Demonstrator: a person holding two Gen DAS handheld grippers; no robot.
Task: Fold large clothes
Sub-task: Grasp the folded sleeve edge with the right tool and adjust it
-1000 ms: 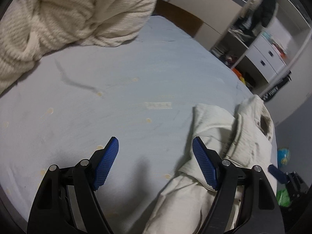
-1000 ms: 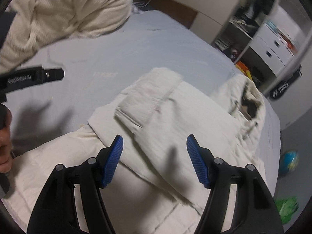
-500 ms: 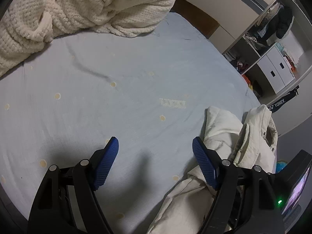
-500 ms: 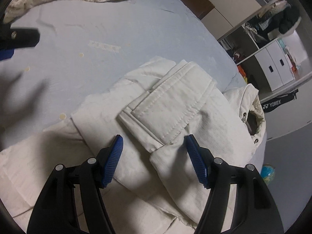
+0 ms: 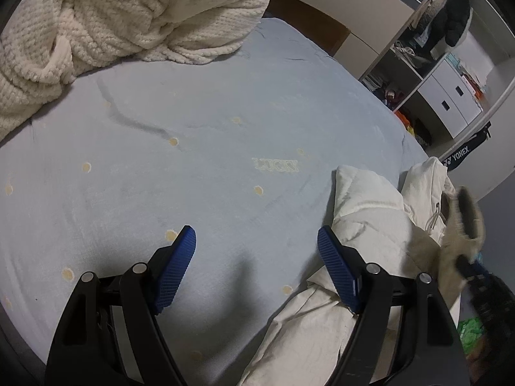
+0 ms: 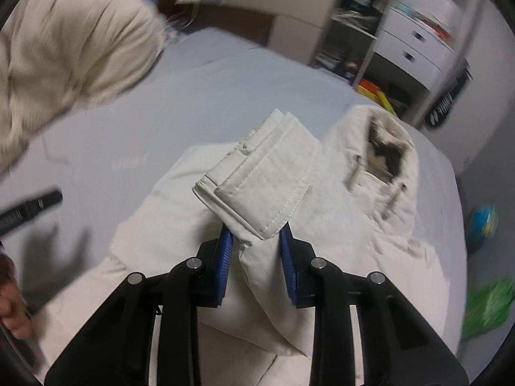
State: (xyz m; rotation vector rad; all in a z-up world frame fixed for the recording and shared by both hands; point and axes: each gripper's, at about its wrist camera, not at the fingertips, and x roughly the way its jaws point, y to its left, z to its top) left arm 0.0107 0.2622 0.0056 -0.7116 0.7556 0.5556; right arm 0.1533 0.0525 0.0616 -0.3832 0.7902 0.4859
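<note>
We see the right gripper [image 6: 254, 247] jaws just closed in, now pinching the sleeve [image 6: 260, 189] of the cream jacket [image 6: 180, 212]; cuff sticks up past the blue pads. The right gripper points steeply down, view blurred. Left gripper [image 5: 256, 267] jaws wide apart, nothing between them, hovering over the bare blue bedsheet [image 5: 193, 135], tilted down. Jacket lies on the bed's right side, hood [image 6: 383, 151] toward the far edge. Knit blanket [image 5: 128, 22] bunched at the far left. Shelving unit [image 5: 450, 74] stands beyond the bed. A hand [image 6: 13, 302] at the left edge. Open sheet left of the jacket.
</note>
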